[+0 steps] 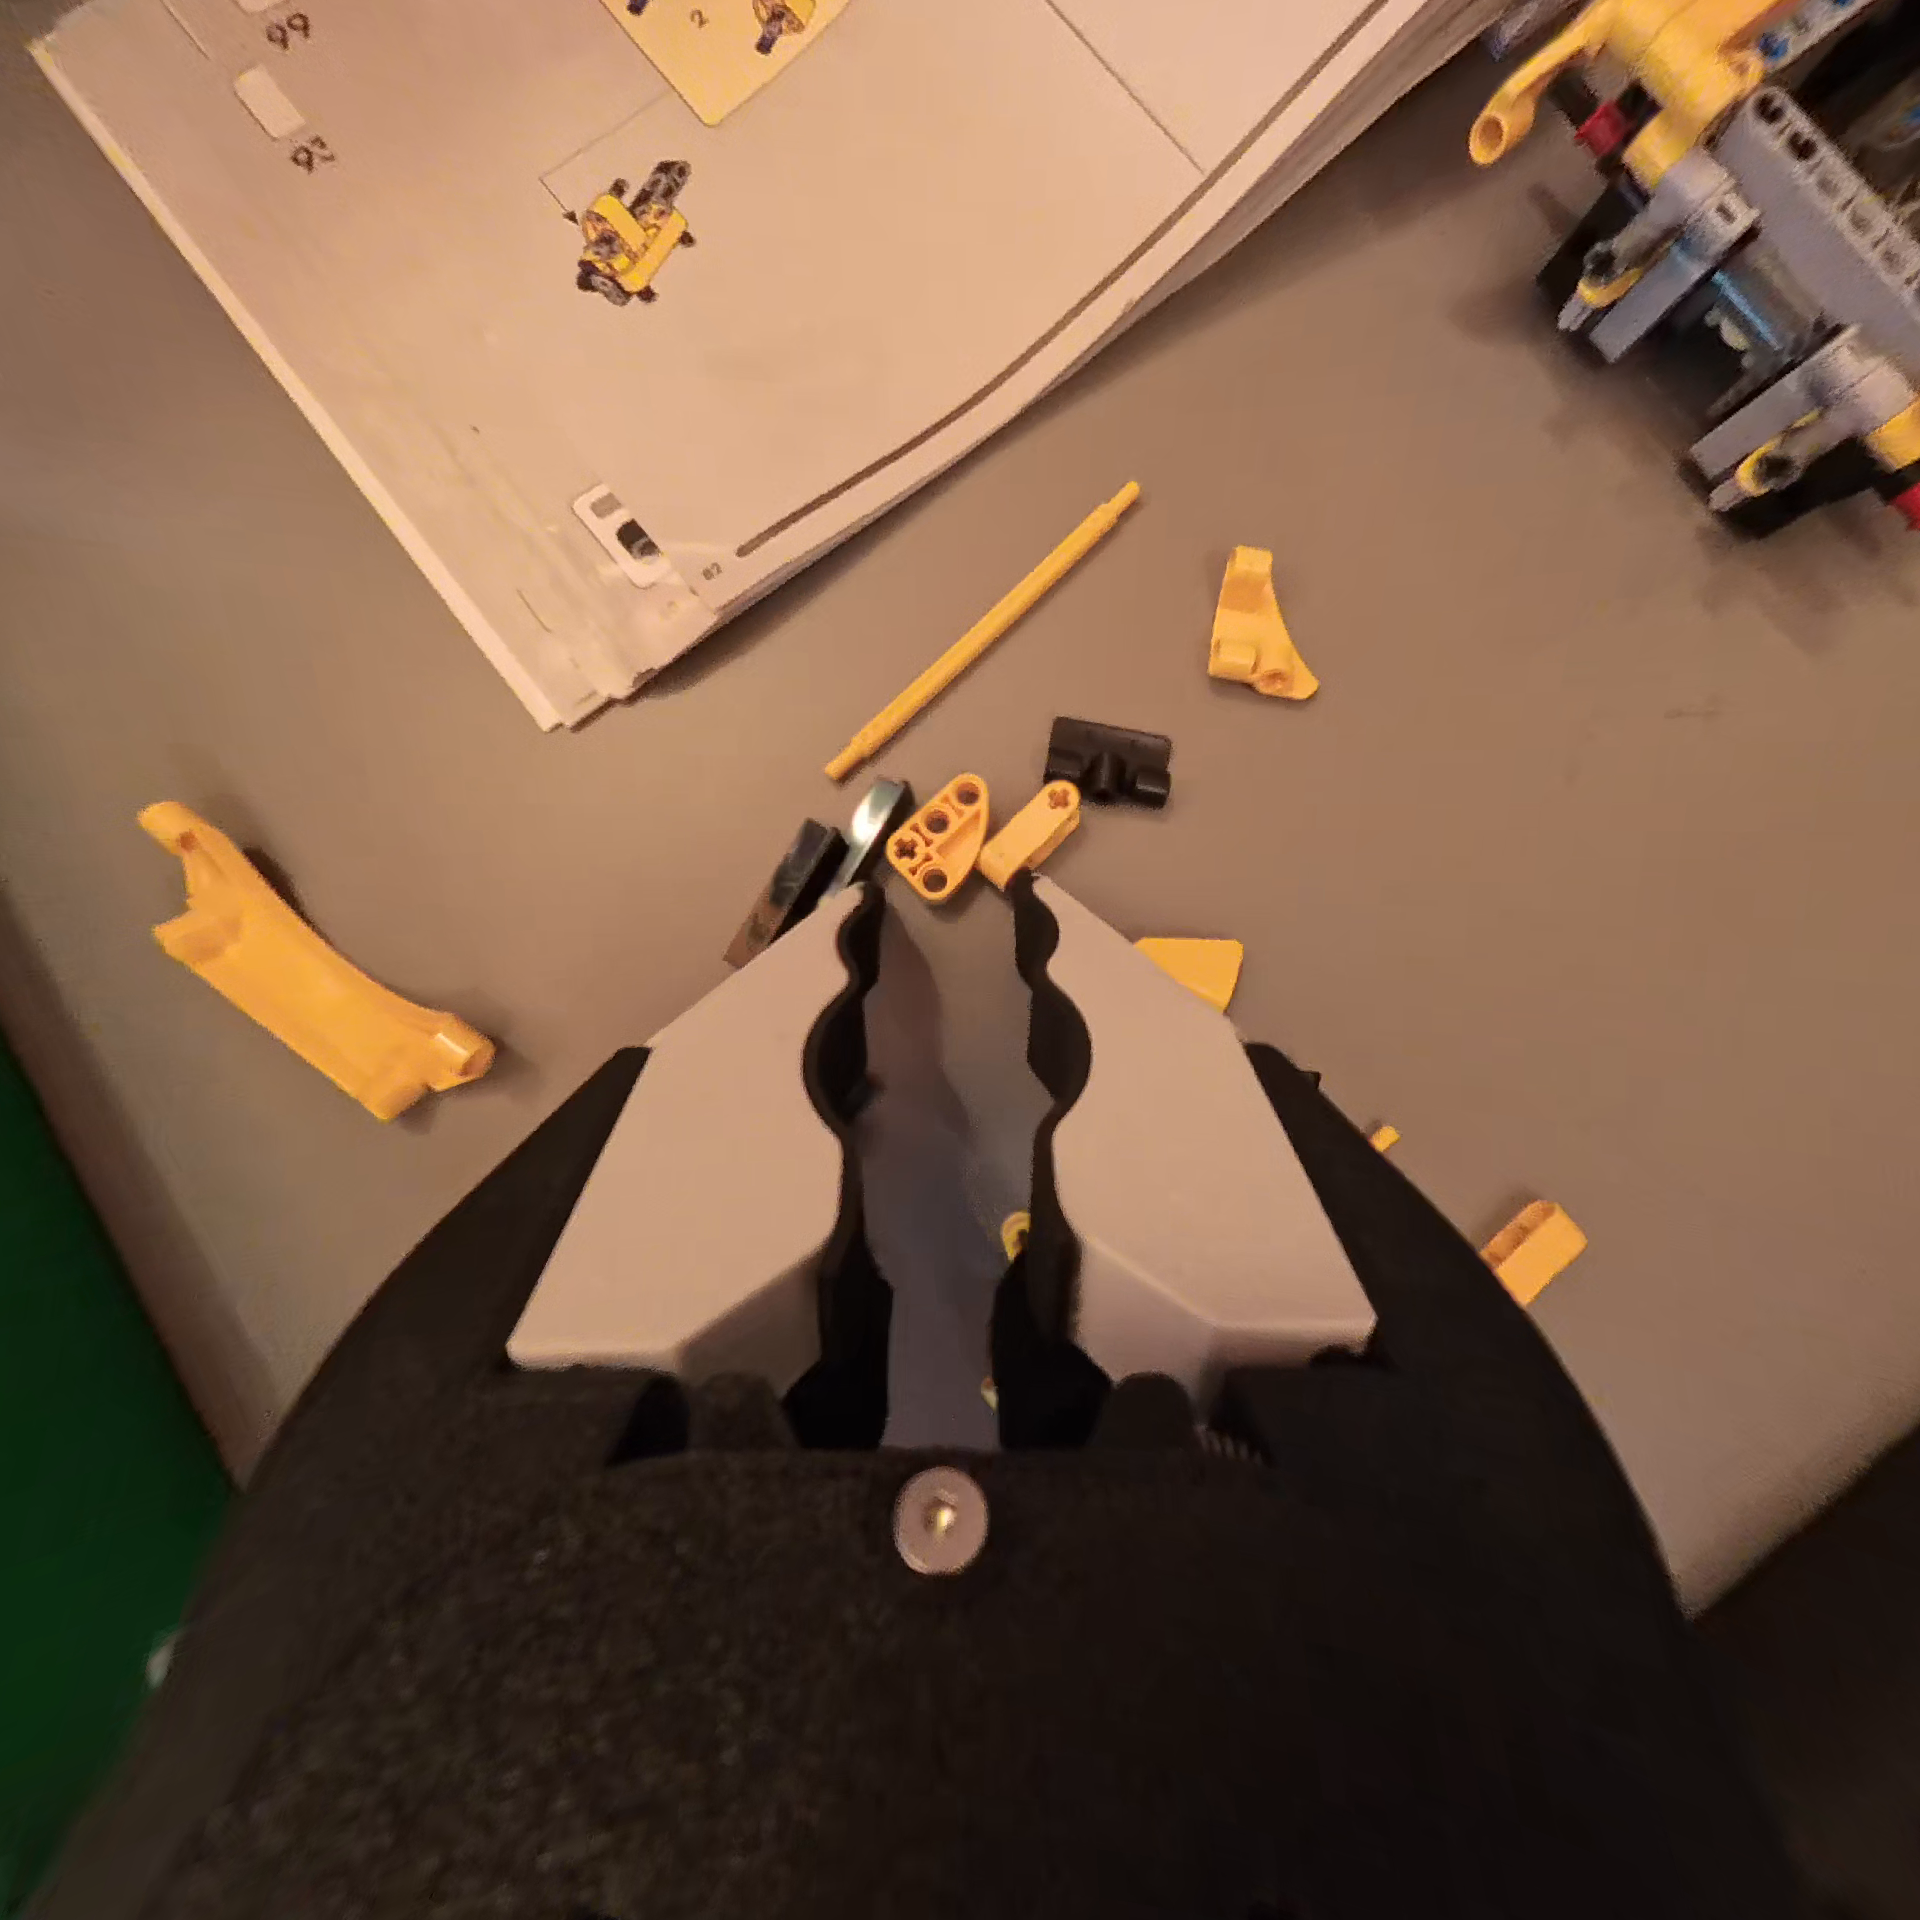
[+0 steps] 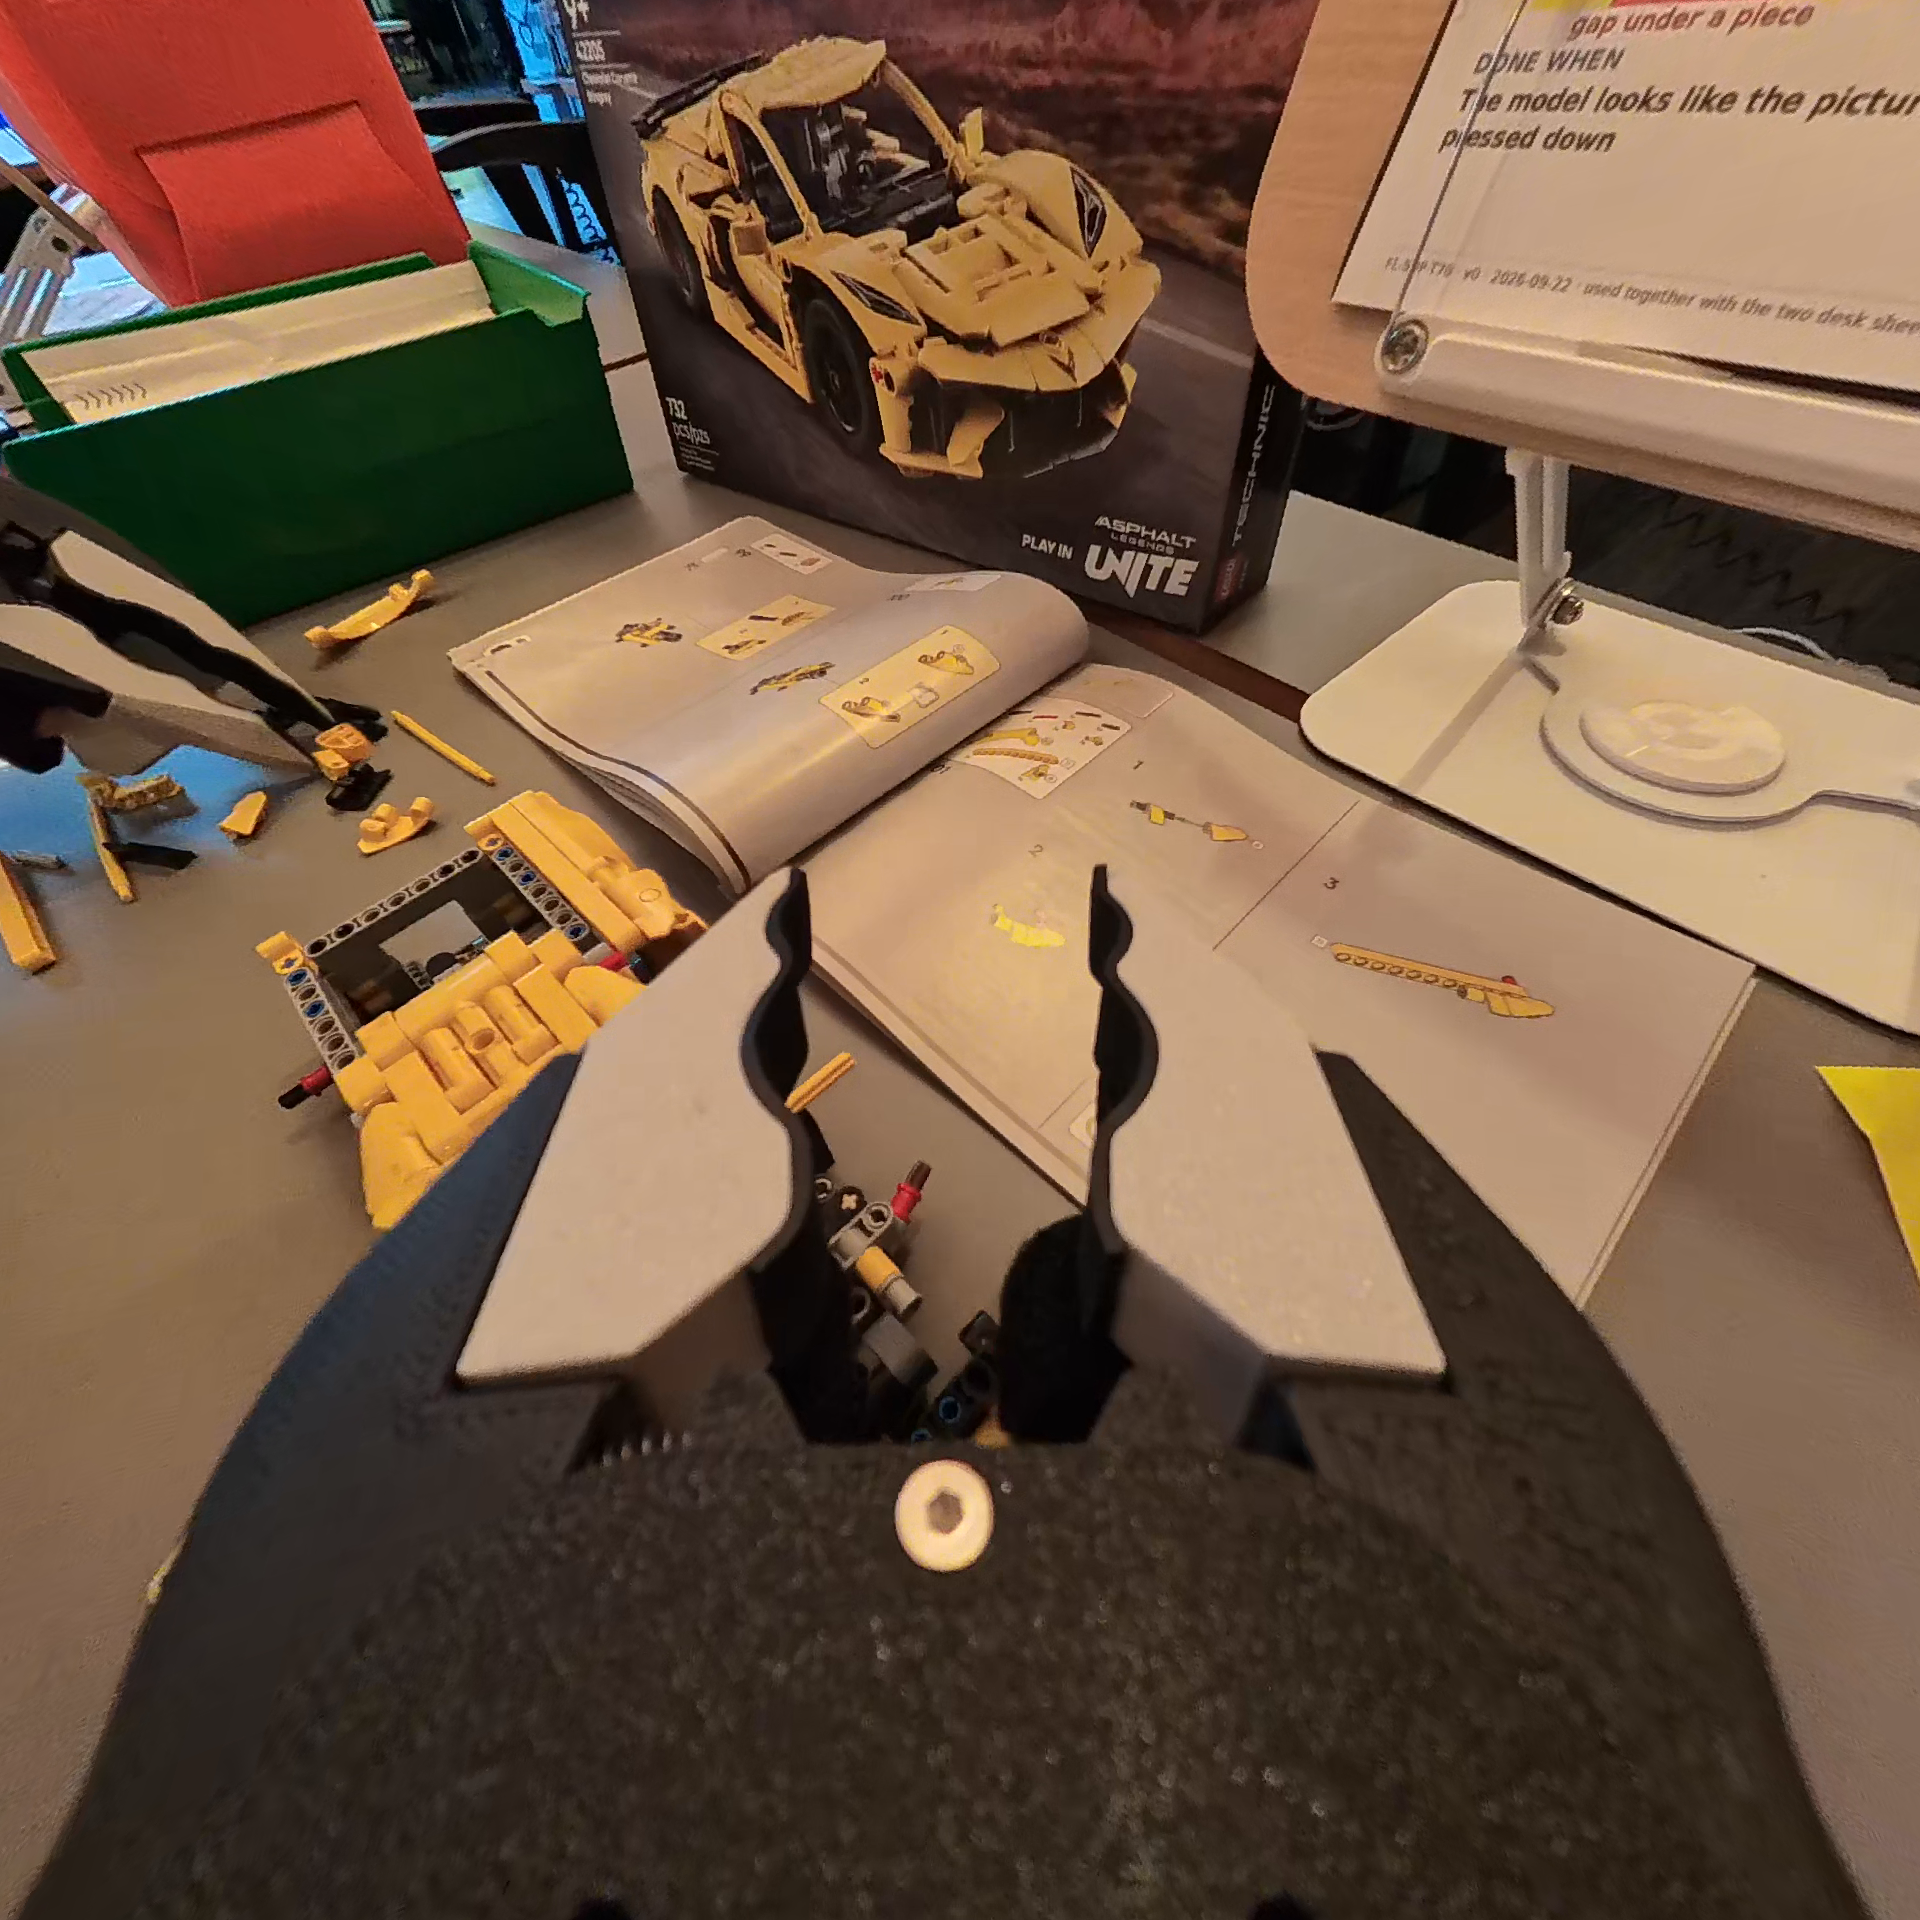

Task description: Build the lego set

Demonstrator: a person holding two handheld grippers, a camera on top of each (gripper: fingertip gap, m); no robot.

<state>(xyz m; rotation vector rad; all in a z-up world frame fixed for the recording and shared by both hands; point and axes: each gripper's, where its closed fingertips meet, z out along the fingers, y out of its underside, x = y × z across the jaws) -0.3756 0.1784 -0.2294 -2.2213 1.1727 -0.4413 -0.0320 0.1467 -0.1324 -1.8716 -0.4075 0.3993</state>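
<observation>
Left gripper: jaws partly apart, empty, tips just above small yellow pcs near table mid.
Right gripper: jaws wide apart, empty, over open manual.
Car model: part-built, left of right gripper, beside manual's near edge.

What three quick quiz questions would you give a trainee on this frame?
1. True or false: the right tool is shut on a brick.
2. The long yellow axle lies: A) on the manual; B) on the bare table beside the manual; C) in the model.
3. What colour is the bin left of the set box?
Key: 1 false, it is open and empty; 2 B; 3 green.
</observation>
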